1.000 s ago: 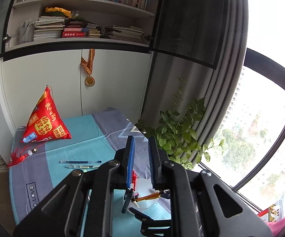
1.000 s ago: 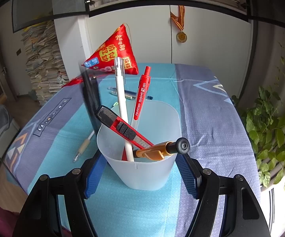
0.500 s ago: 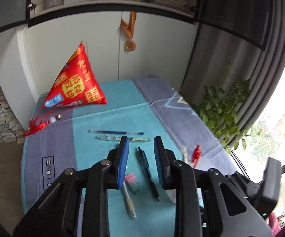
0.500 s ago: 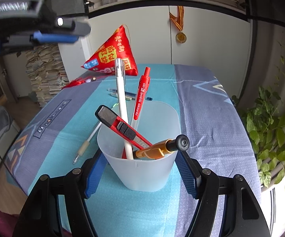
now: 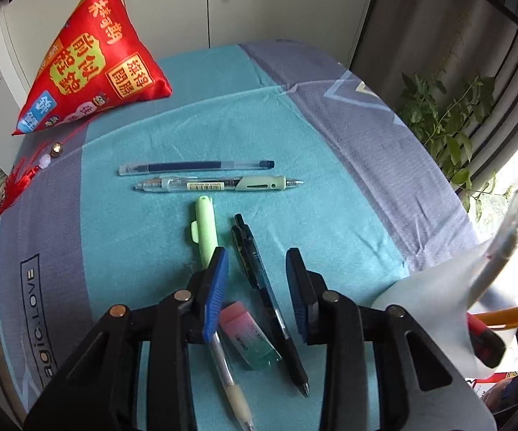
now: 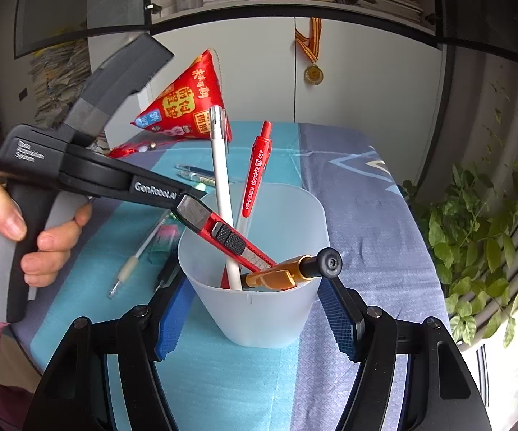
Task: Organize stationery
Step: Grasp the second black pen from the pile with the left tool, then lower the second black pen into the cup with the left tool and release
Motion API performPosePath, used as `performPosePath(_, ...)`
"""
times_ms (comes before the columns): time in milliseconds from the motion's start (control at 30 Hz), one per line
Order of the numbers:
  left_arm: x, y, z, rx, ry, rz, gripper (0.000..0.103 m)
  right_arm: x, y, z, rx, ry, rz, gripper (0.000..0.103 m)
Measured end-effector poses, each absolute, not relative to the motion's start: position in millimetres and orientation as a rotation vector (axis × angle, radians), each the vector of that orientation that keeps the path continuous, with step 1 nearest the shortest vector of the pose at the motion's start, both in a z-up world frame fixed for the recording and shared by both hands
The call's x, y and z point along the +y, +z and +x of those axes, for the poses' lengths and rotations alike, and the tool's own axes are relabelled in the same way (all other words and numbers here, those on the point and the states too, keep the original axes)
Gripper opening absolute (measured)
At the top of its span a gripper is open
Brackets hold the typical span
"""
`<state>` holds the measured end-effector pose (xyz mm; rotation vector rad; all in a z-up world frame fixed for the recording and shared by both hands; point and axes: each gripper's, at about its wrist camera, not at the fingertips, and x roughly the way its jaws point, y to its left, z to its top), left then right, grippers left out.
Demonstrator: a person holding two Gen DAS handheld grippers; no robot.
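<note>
Five loose pens are lying on the teal-and-grey tablecloth (image 5: pixel 330 151) in the left wrist view. The left gripper (image 5: pixel 257 269), jaws opening and empty, is straddling the black pen (image 5: pixel 259 280), whose long axis runs along the fingers; the pink-and-green eraser (image 5: pixel 250 337) sits lower centre. In the right wrist view, the right gripper (image 6: pixel 255 318) is clamping the translucent white plastic cup (image 6: pixel 259 287), centre frame, holding four items.

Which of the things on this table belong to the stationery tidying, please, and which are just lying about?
Job: cup, black pen, green-capped pen, eraser, clear blue pen, clear retractable pen.

Lying about: red pouch, medal, plant.
</note>
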<state>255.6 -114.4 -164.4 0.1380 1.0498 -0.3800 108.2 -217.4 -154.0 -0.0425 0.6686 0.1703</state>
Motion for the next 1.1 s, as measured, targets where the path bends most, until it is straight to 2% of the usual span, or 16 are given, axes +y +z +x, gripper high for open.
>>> performPosePath(300, -125.5, -183.5, 273.8, 1.069, -0.324, 0.183, 0.031, -224.7, -155.9, 109.2, 0.658, 0.168, -0.041, 0.07)
performPosePath(367, -126.7, -183.3, 276.3, 1.068, -0.33, 0.183, 0.024, -226.0, -156.2, 109.9, 0.658, 0.171, -0.037, 0.07)
performPosePath(400, -126.2, -183.4, 276.7, 1.069, -0.334, 0.18, 0.014, -226.9, -156.3, 110.3, 0.658, 0.174, -0.033, 0.07)
performPosePath(500, -121.1, -178.7, 275.8, 1.09, -0.352, 0.126, 0.011, -228.7, -156.6, 110.1, 0.659, 0.178, -0.023, 0.07)
performPosePath(1100, -99.2, -70.6, 195.9, 0.783, -0.49, 0.093, 0.009, -227.0, -157.2, 110.1, 0.656, 0.168, -0.023, 0.07)
